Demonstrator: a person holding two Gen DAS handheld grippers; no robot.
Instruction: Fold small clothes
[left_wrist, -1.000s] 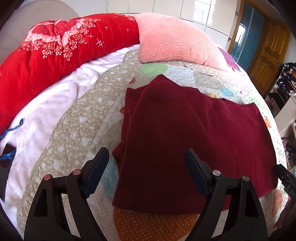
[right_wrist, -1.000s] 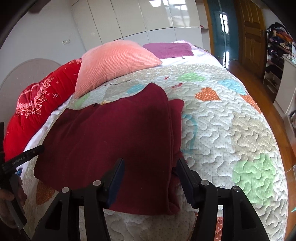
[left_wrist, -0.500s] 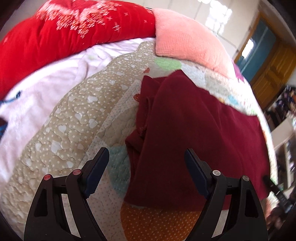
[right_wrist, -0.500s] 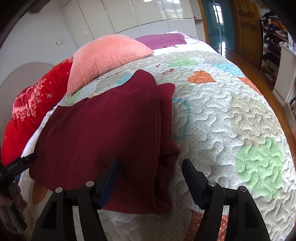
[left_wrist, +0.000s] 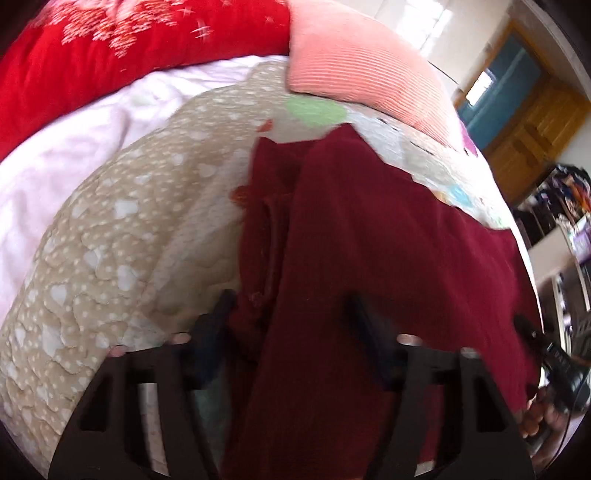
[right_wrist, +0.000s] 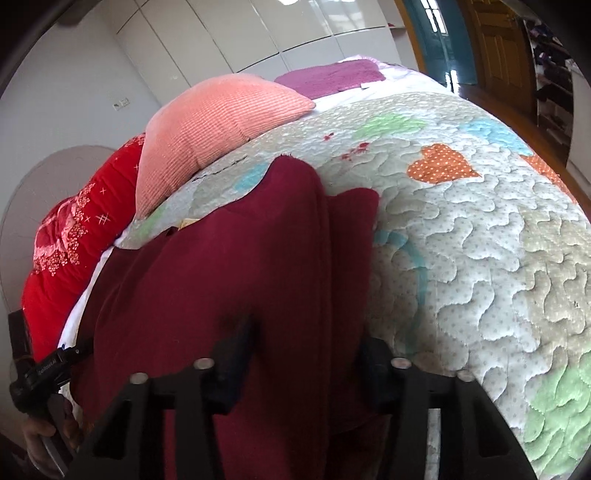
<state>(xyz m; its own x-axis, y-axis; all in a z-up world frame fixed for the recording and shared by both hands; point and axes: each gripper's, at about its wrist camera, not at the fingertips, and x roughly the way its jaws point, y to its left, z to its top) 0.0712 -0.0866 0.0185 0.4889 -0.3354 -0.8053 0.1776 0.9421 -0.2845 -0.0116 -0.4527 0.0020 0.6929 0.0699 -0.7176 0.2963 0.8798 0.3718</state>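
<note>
A dark red garment (left_wrist: 369, 258) lies partly folded on the quilted bedspread (left_wrist: 110, 258). My left gripper (left_wrist: 288, 314) is open, low over the garment's near left edge, with the folded side layers between its fingers. In the right wrist view the garment (right_wrist: 240, 277) fills the lower middle. My right gripper (right_wrist: 306, 347) is open, straddling the garment's near right edge, its left finger (right_wrist: 236, 347) over the cloth. The other gripper shows at the far right in the left wrist view (left_wrist: 554, 365) and at the far left in the right wrist view (right_wrist: 44, 369).
A pink pillow (right_wrist: 214, 125) and a red duvet (left_wrist: 110, 55) lie at the head of the bed. A purple cloth (right_wrist: 332, 74) lies beyond. The bedspread (right_wrist: 480, 258) stretches right of the garment. Wooden doors (left_wrist: 535, 122) and shelves stand beside the bed.
Both grippers have moved down and forward onto the garment's near edge, so the cloth now lies between their open fingers. The garment has not visibly shifted.
</note>
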